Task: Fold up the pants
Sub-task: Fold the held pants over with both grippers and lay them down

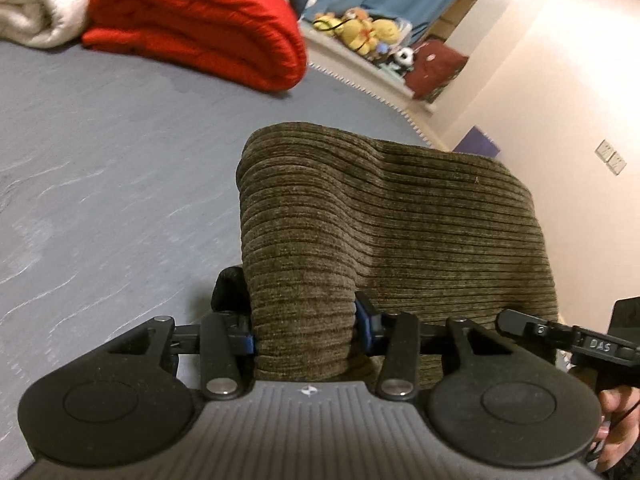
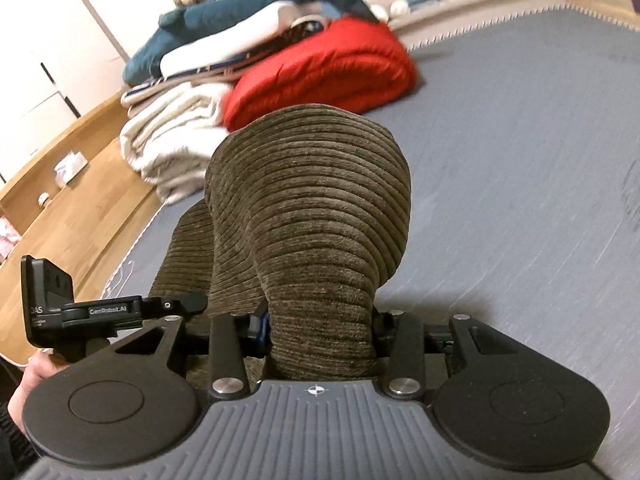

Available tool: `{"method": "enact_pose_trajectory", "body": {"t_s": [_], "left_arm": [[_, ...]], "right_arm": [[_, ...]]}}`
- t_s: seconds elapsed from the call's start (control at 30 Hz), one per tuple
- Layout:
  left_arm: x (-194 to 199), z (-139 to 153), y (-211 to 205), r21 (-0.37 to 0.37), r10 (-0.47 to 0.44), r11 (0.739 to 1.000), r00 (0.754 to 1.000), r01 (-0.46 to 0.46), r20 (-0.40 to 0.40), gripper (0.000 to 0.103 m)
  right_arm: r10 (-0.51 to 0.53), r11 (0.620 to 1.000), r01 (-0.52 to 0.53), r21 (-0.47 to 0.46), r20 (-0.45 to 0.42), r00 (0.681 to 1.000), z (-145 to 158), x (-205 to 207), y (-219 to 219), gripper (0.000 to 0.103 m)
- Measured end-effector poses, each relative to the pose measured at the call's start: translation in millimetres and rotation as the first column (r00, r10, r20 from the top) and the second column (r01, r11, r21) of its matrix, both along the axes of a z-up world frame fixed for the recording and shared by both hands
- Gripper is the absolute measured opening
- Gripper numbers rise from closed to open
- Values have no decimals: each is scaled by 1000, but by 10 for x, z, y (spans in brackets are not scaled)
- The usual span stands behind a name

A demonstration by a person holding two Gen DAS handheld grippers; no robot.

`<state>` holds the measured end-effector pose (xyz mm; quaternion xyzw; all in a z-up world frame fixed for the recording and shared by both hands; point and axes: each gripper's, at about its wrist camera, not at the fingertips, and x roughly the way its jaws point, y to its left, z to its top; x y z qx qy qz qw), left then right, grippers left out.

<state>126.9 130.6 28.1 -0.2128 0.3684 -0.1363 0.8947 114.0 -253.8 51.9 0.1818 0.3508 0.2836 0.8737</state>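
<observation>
Gripping a thick bunch of brown corduroy, the left gripper (image 1: 304,320) is standing roughly half closed, its blue-edged pads pressing into the pants (image 1: 384,216) from both sides. Beyond it the cloth is arching up and away, draping off to the right toward the other hand — a sign, it seems, that one end of the garment is being carried clear of the grey bed sheet (image 1: 120,168) so it can be laid over the rest. Taking two corners at once is probably what is keeping the edge straight for the fold.

Further right, the right gripper (image 2: 320,324) is doing the same job: jaws partly closed, clamping a rolled-up hump of the same pants (image 2: 316,208), which is bulging up in front of the lens and hiding whatever lies directly behind. Where the far part of the garment is resting cannot be told from either view.

Around them, a folded red blanket (image 1: 200,20) and a cream blanket (image 2: 172,144) are sitting near the head of the bed, with a blue plush shark (image 2: 248,12) lying on top of the pile. These are crowding the far end — any forward swing of the cloth is likely needing to stop short of them. Open sheet is lying to either side.
</observation>
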Motion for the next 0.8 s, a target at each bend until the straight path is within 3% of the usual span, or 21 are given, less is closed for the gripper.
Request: {"method": "enact_pose_trajectory", "body": {"t_s": [0.07, 0.13, 0.17, 0.23, 0.3, 0.37, 0.43, 0.5, 0.57, 0.6, 0.67, 0.7, 0.73, 0.77, 0.8], "left_arm": [[86, 12, -45, 7, 17, 1000, 1000, -17, 7, 59], [113, 28, -82, 93, 85, 992, 996, -87, 26, 66], [113, 46, -101, 149, 127, 980, 991, -132, 37, 66], [89, 65, -97, 173, 166, 970, 985, -172, 44, 67], [20, 90, -149, 153, 135, 978, 989, -143, 60, 65], [-52, 72, -315, 176, 40, 983, 997, -51, 70, 60], [-132, 9, -548, 228, -72, 972, 995, 55, 64, 43], [-226, -107, -725, 297, -165, 944, 986, 146, 38, 30], [-233, -331, -873, 355, -233, 899, 967, 256, -106, 26], [-241, -476, -903, 379, -237, 879, 955, 289, -178, 26], [-287, -549, -952, 394, -268, 857, 940, 332, -210, 26], [-310, -522, -976, 403, -281, 848, 936, 345, -212, 26], [-312, -490, -980, 401, -284, 847, 935, 348, -210, 27], [-288, -461, -931, 383, -267, 865, 944, 323, -194, 28], [-226, -433, -870, 354, -231, 892, 957, 280, -175, 36]], "right_arm": [[-8, 1000, 8, -9, 23, 1000, 24, 105, -83, 44], [-31, 999, 31, -22, 21, 999, -31, 210, -167, 48], [-58, 997, 58, -41, 14, 998, -80, 276, -184, 53], [-155, 979, 154, -132, 5, 988, -196, 365, -192, 59], [-270, 933, 271, -238, 36, 962, -247, 364, -243, 61], [-291, 915, 306, -262, 95, 952, -189, 343, -278, 60], [-283, 915, 309, -259, 134, 950, -138, 271, -349, 60], [-216, 931, 246, -269, 134, 967, -151, 191, -346, 61], [-88, 951, 108, -291, 82, 993, -248, 103, -247, 59], [-11, 942, 21, -334, 31, 999, -361, 64, -178, 57], [73, 875, -102, -474, -79, 994, -667, 6, -34, 56], [74, 867, -116, -484, -105, 992, -756, 10, -31, 56], [62, 881, -112, -460, -122, 991, -792, 14, -67, 56], [47, 894, -101, -436, -133, 990, -781, 31, -108, 56], [36, 903, -88, -421, -131, 991, -745, 42, -146, 56]]}}
